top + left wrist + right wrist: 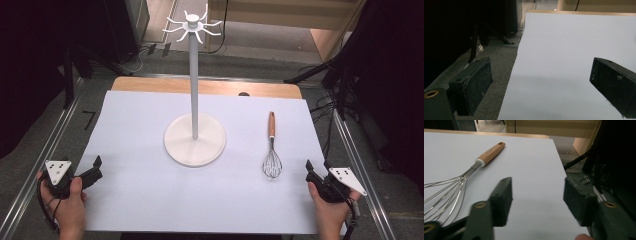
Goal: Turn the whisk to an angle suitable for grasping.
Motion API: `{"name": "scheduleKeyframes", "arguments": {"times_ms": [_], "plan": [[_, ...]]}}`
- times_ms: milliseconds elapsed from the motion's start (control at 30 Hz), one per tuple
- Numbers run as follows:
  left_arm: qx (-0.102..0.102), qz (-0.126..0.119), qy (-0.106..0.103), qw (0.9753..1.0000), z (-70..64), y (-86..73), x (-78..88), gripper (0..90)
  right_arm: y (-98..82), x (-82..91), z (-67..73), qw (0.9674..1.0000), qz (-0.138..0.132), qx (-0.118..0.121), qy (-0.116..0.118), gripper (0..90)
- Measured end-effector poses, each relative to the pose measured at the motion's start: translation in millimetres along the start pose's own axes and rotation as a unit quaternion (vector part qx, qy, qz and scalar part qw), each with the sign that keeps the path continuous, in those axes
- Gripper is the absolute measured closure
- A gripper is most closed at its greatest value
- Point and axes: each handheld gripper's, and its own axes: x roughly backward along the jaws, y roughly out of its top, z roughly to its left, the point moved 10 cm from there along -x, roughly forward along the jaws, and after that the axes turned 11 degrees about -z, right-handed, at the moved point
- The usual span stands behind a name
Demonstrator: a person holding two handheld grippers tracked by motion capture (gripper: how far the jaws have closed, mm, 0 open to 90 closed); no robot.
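A wire whisk (271, 152) with a wooden handle lies on the white sheet (140, 195), right of centre, handle pointing away; in the right gripper view the whisk (461, 180) lies to the left of the jaws. A white utensil stand (194, 131) with a round base and hooked arms at its top rises from the sheet's middle. My right gripper (316, 169) rests at the sheet's right edge, open and empty (537, 192). At the left edge my left gripper (95, 167) stands wide open with nothing between its jaws (541, 82).
The sheet covers a wooden table (210, 86) whose far edge shows. Metal rails (45, 155) run along both sides. Grey carpet (496, 75), cables and dark stands surround the table.
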Motion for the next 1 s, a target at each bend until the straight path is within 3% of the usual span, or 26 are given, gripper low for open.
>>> {"name": "scheduleKeyframes", "arguments": {"times_ms": [33, 133, 200, 300, 367, 433, 467, 500, 533, 700, 733, 800, 933, 1000], "plan": [[0.000, 0.000, 0.000, 1.0000, 0.0, 0.0, 0.0, 5.2, 0.0, 0.0, 0.0, 1.0000, 0.000, 0.000, 0.000, 49.6], [-0.002, 0.002, 0.002, 1.0000, 0.1, -0.3, 0.3, 5.2, 0.2, 0.3, 4.7, 0.9998, 0.003, -0.006, 0.017, 63.5], [0.000, -0.001, 0.002, 1.0000, -0.1, 0.0, 0.1, 5.2, -1.8, -1.1, 8.8, 0.9996, 0.021, -0.002, 0.020, 70.3], [0.001, -0.001, 0.002, 1.0000, 0.3, 0.1, 0.0, 5.2, -1.1, -6.4, 19.1, 0.9979, 0.048, 0.032, 0.029, 74.9], [0.001, -0.001, 0.001, 1.0000, 0.2, 0.0, 0.2, 5.2, -4.1, -13.2, 37.7, 0.9950, 0.075, 0.030, 0.059, 80.9], [0.000, -0.002, 0.001, 1.0000, -0.1, 0.1, 0.3, 5.2, -8.6, -16.8, 40.3, 0.9948, 0.089, 0.035, 0.037, 84.5], [-0.001, -0.003, 0.001, 1.0000, -0.2, 0.2, 0.3, 5.2, -11.5, -17.8, 45.4, 0.9939, 0.099, 0.016, 0.047, 89.0], [-0.001, -0.002, 0.000, 1.0000, -0.3, 0.2, 0.4, 5.2, -13.8, -18.3, 51.8, 0.9923, 0.107, -0.005, 0.063, 90.0], [-0.002, -0.001, 0.000, 1.0000, -0.2, -0.1, 0.5, 5.2, -15.0, -18.7, 56.4, 0.9912, 0.111, -0.011, 0.071, 90.0], [-0.004, 0.002, 0.001, 1.0000, -0.1, -0.3, 0.5, 5.2, -11.1, -18.4, 67.1, 0.9886, 0.125, -0.015, 0.083, 90.0], [-0.005, 0.001, 0.001, 1.0000, -0.3, -0.3, 0.2, 5.2, -5.8, -18.1, 71.5, 0.9862, 0.135, -0.021, 0.094, 90.0], [-0.005, 0.000, 0.002, 1.0000, -0.5, -0.3, -0.1, 5.2, -2.9, -18.5, 73.4, 0.9853, 0.137, -0.018, 0.101, 90.0], [-0.004, 0.000, 0.003, 1.0000, 0.0, -0.2, 0.3, 5.6, 8.8, -17.7, 92.0, 0.9765, 0.163, -0.038, 0.136, 90.0], [-0.004, 0.001, 0.004, 1.0000, 0.1, -0.3, 0.4, 5.9, 10.8, -17.0, 96.8, 0.9747, 0.168, -0.038, 0.142, 90.0]]}}
